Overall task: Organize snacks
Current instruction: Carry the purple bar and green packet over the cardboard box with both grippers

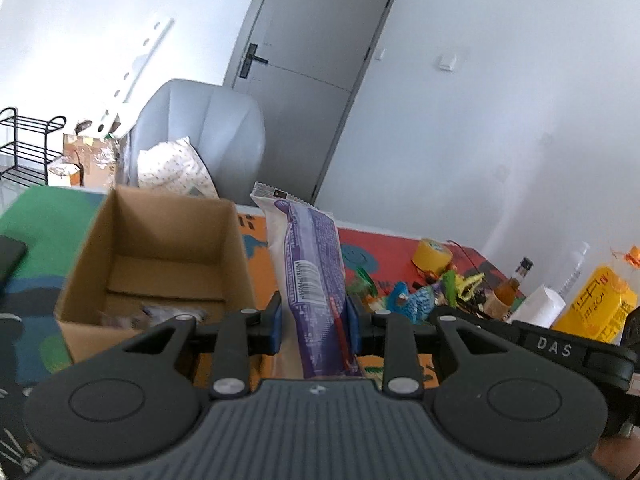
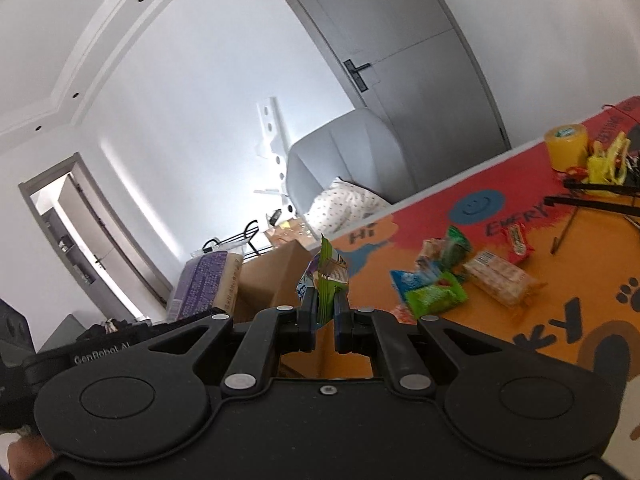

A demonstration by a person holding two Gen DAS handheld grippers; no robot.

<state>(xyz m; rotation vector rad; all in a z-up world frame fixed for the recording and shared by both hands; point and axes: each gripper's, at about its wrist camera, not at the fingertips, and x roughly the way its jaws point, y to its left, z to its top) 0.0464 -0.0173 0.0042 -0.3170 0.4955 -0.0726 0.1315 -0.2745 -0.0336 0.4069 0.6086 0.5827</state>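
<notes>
My left gripper (image 1: 314, 320) is shut on a long purple and white snack packet (image 1: 310, 264) that stands upright between its blue pads, right of an open cardboard box (image 1: 160, 256) holding a few wrappers at its bottom. My right gripper (image 2: 326, 312) is shut on a small green snack packet (image 2: 330, 270) sticking up from its fingers. In the right wrist view the purple packet (image 2: 208, 284) and the box (image 2: 272, 280) show to the left, beyond the green packet. Several loose snack packets (image 2: 460, 276) lie on the orange mat to the right.
A colourful mat covers the table (image 2: 560, 320). A yellow tape roll (image 2: 566, 146), clips and cables crowd the far right corner. A bottle (image 1: 514, 284), a white paper roll (image 1: 538, 306) and a yellow bag (image 1: 596, 304) stand at the right. A grey chair (image 1: 200, 136) with a pillow sits behind the table.
</notes>
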